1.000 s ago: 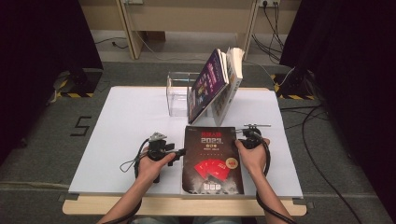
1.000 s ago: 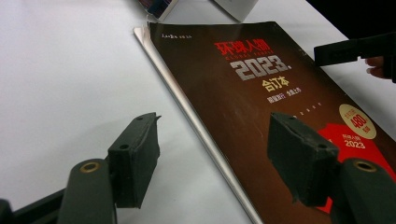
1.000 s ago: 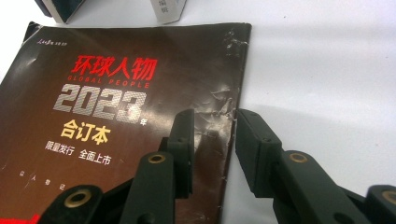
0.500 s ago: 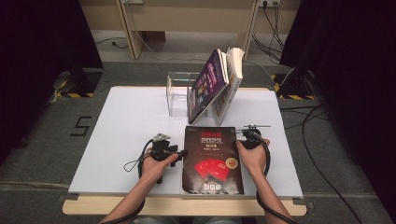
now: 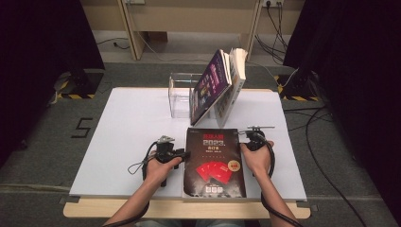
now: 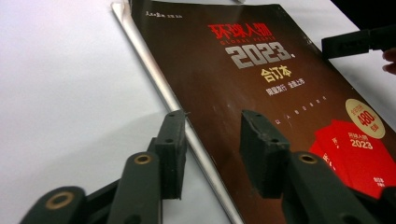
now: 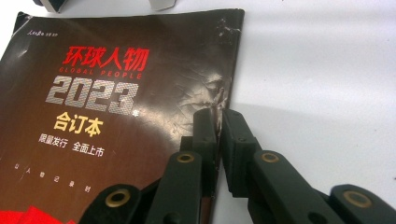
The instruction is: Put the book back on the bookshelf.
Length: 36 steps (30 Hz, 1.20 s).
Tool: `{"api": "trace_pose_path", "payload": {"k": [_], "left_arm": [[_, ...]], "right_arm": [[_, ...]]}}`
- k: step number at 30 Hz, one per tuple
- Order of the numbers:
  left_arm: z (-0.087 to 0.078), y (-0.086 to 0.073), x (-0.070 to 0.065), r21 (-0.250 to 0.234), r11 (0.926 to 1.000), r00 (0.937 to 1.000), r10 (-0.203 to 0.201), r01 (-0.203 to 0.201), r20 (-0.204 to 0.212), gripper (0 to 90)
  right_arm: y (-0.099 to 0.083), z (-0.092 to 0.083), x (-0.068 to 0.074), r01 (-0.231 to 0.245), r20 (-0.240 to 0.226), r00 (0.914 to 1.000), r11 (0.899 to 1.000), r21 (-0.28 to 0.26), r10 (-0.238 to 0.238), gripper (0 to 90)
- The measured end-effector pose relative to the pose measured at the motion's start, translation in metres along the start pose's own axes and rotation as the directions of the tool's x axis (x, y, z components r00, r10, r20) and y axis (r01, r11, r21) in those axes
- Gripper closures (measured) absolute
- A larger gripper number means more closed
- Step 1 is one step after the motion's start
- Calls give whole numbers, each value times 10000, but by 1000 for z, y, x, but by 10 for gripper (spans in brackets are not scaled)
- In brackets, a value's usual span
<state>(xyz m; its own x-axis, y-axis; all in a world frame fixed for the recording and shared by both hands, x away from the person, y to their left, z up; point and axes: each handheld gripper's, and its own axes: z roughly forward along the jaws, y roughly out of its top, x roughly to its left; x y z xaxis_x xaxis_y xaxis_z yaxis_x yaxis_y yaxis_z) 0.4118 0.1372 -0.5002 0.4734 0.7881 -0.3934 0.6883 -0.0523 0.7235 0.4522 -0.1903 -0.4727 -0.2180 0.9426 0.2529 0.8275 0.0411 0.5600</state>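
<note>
While the right gripper (image 7: 218, 122) is finishing its closing, its jaws are clamping the creased outer edge of the dark magazine (image 5: 213, 161). The left gripper (image 6: 212, 144) has been narrowing, jaws apart astride the spine edge, not yet pinching. A two-sided lift looks imminent. The magazine is lying flat at the table's (image 5: 118, 137) near edge, its glossy cover showing red lettering.

White tabletop (image 5: 118, 142) on wooden bench, grey carpet floor (image 5: 47, 142), black curtains (image 5: 42, 42) either side, floor cables (image 5: 321, 142)
</note>
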Motion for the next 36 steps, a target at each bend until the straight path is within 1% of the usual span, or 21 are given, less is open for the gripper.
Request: {"api": "trace_pose_path", "payload": {"k": [3, 5, 6, 7, 8, 11, 12, 14, 18, 24, 28, 29, 30, 31, 36], "left_arm": [[-2, -1, 0, 34, 10000, 9999, 18, -17, -102, 652], [-3, -2, 1, 37, 10000, 9999, 26, -26, -112, 665], [-5, -2, 2, 51, 10000, 9999, -42, 42, -102, 668], [-6, -3, 2, 42, 10000, 9999, -63, 64, -79, 668], [-8, -4, 2, 65, 10000, 9999, -34, 35, -101, 669], [-10, -5, 3, 84, 10000, 9999, -42, 43, -108, 669], [-12, -6, 4, 95, 9999, 9999, -43, 44, -128, 670], [-14, -7, 5, 102, 9999, 9999, -33, 34, -154, 672], [-19, -9, 6, 133, 9999, 9998, 5, -2, -203, 677], [-25, -13, 8, 118, 9999, 9997, -10, 13, -252, 685], [-32, -18, 10, 149, 9999, 9997, -38, 41, -254, 691], [-34, -19, 11, 149, 9999, 9997, -44, 48, -257, 691], [-35, -20, 11, 123, 9999, 9996, -73, 77, -258, 691], [-36, -22, 11, 116, 9999, 9996, -63, 66, -270, 691], [-42, -26, 13, 83, 9999, 9996, -58, 61, -291, 691]], "right_arm": [[-2, -1, 2, -18, 13, 10000, 10000, 21, 18, 877], [-2, -1, 2, 50, -2, 10000, 10000, -6, -50, 878], [-3, -2, 4, 100, 3, 10000, 9999, 33, -100, 880], [-4, -2, 5, 102, -6, 9999, 9999, 68, -102, 882], [-4, -2, 6, 202, -7, 9998, 9998, 46, -202, 883], [-6, -3, 8, 222, -30, 9997, 9997, 79, -222, 885], [-7, -3, 10, 307, -77, 9995, 9995, 83, -307, 886], [-9, -4, 12, 251, -115, 9996, 9996, 151, -250, 887], [-11, -4, 17, 419, -176, 9990, 9989, 213, -416, 890], [-15, -5, 24, 547, -264, 9982, 9981, 272, -540, 891], [-18, -5, 28, 603, -326, 9977, 9977, 299, -594, 892], [-19, -5, 29, 685, -342, 9971, 9972, 291, -675, 892], [-20, -5, 31, 655, -348, 9973, 9974, 304, -645, 892], [-20, -5, 32, 735, -350, 9968, 9969, 291, -724, 892], [-23, -5, 37, 775, -468, 9960, 9964, 332, -759, 892]]}}
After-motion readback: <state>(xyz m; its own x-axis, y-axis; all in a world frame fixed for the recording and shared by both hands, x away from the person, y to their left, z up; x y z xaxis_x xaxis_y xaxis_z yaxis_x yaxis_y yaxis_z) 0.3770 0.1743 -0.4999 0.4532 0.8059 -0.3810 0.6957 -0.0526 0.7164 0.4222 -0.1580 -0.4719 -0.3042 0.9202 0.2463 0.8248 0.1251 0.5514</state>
